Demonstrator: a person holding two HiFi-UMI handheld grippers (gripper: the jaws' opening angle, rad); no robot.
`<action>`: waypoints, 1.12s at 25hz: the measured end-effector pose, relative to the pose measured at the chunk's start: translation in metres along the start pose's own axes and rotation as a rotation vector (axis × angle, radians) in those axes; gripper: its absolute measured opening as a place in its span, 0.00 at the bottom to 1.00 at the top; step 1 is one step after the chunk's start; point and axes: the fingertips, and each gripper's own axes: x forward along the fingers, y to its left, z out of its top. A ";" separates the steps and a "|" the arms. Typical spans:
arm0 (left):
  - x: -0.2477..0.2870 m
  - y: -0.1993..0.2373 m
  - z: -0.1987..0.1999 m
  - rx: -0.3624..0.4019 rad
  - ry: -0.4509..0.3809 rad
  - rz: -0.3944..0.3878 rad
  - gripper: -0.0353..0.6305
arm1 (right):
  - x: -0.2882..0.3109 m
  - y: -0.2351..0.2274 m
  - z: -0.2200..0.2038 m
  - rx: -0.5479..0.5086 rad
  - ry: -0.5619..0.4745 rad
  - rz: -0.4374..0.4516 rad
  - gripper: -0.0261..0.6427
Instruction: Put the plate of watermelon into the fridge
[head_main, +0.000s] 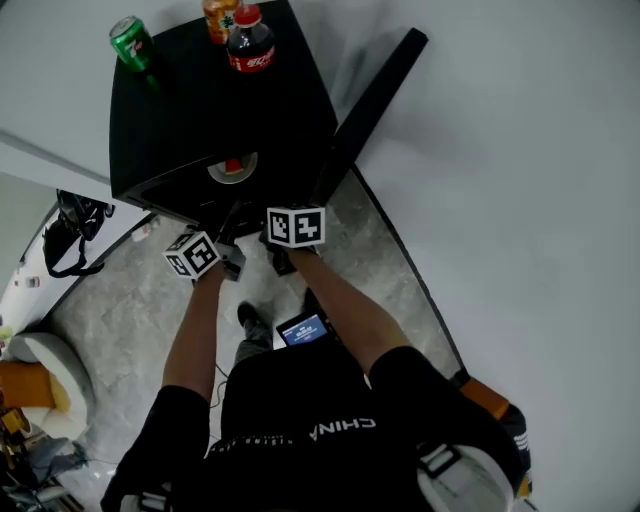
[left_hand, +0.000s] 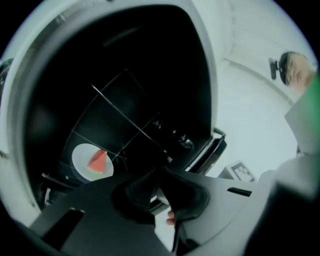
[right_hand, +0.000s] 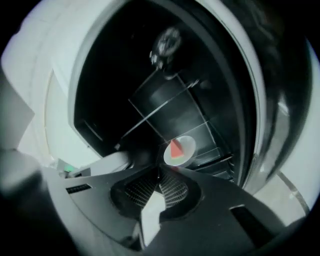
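Observation:
The white plate (head_main: 232, 170) with a red watermelon wedge (left_hand: 98, 161) rests on a shelf inside the open black fridge (head_main: 200, 110). In the left gripper view the plate (left_hand: 92, 162) lies left of and beyond the jaws. In the right gripper view the plate (right_hand: 181, 151) lies just past the jaw tips. My left gripper (head_main: 232, 255) and right gripper (head_main: 282, 258) hover side by side at the fridge opening, clear of the plate. The left gripper (left_hand: 159, 172) and the right gripper (right_hand: 161, 172) are both shut, with nothing between their jaws.
The fridge door (head_main: 365, 110) stands open to the right, near the white wall. On the fridge top are a green can (head_main: 131, 42), a cola bottle (head_main: 250, 40) and an orange bottle (head_main: 220, 15). A black bag (head_main: 70, 235) lies on the floor at left.

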 end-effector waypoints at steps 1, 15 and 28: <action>-0.009 -0.004 0.001 -0.020 -0.012 -0.014 0.08 | -0.011 -0.001 0.003 0.009 -0.010 -0.002 0.07; -0.064 -0.045 -0.022 0.013 0.042 -0.139 0.07 | -0.078 0.011 0.006 -0.037 -0.057 0.039 0.07; -0.066 -0.044 -0.040 -0.045 -0.025 -0.003 0.07 | -0.088 -0.005 -0.014 -0.046 -0.011 0.050 0.07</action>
